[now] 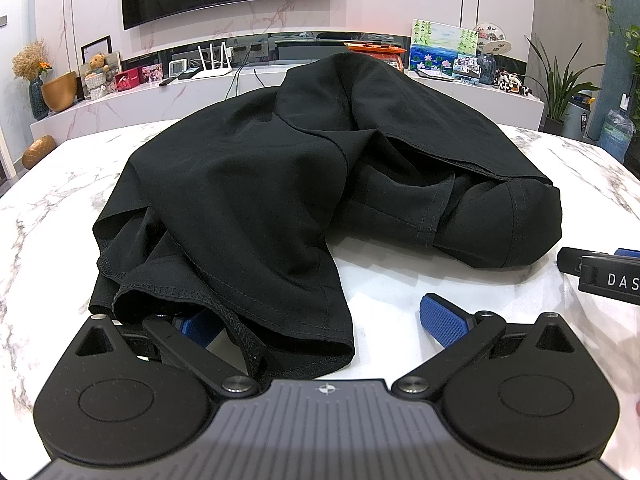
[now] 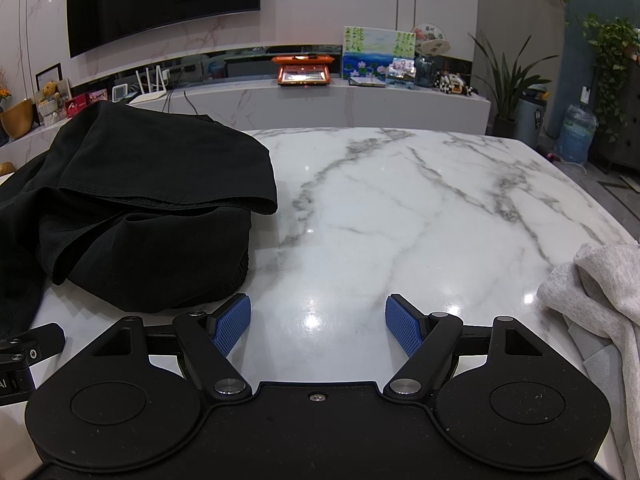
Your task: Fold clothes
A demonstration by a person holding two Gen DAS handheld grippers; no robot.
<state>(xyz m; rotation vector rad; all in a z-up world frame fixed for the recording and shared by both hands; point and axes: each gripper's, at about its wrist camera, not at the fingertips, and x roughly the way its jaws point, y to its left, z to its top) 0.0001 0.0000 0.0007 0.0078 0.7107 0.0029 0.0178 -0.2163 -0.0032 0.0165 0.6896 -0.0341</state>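
Note:
A crumpled black garment (image 1: 304, 176) lies heaped on the white marble table (image 1: 60, 200). My left gripper (image 1: 320, 324) is open at its near hem; the cloth drapes over the left blue pad (image 1: 196, 326), and the right pad (image 1: 444, 320) is bare. In the right wrist view the black garment (image 2: 152, 200) lies at the left. My right gripper (image 2: 318, 326) is open and empty just right of it, low over the table (image 2: 400, 200). The right gripper also shows at the right edge of the left wrist view (image 1: 600, 272).
A light grey garment (image 2: 600, 292) lies at the table's right edge. Beyond the table a low white cabinet (image 2: 360, 104) holds a router, frames, a painting and an orange box. A TV (image 2: 160, 0) hangs above. Plants and a water bottle (image 2: 576, 132) stand at right.

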